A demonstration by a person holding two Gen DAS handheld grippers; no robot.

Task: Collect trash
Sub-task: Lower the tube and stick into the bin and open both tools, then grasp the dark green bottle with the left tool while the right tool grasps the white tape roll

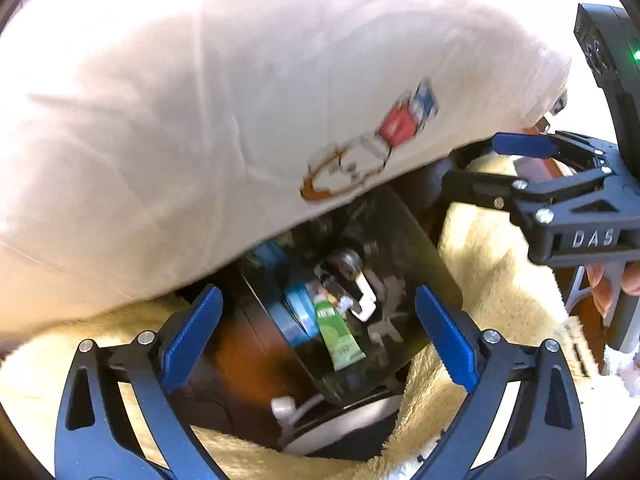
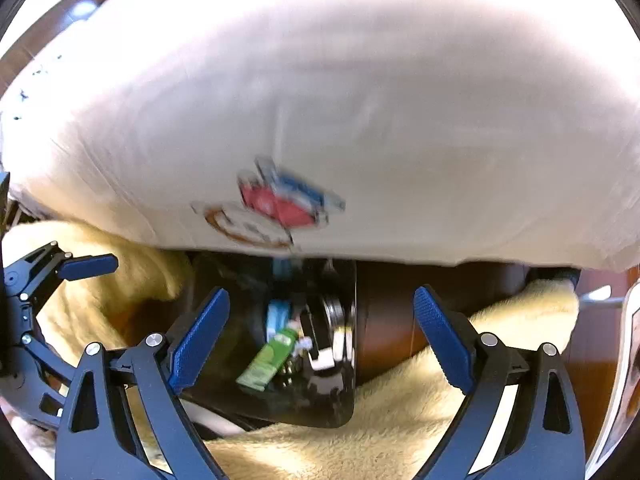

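A green wrapper lies on a dark glossy bin-like container beside a blue packet and a black-and-white object. My left gripper is open and empty, its jaws on either side of this litter. My right gripper is open and empty, with the green wrapper and blue packet between its jaws. The right gripper also shows at the right of the left wrist view. The left gripper shows at the left of the right wrist view.
A large white pillow with a cartoon print hangs over the litter and fills the upper part of both views. A fluffy yellow blanket surrounds the container. A white cable lies below it. Dark brown wood shows beneath.
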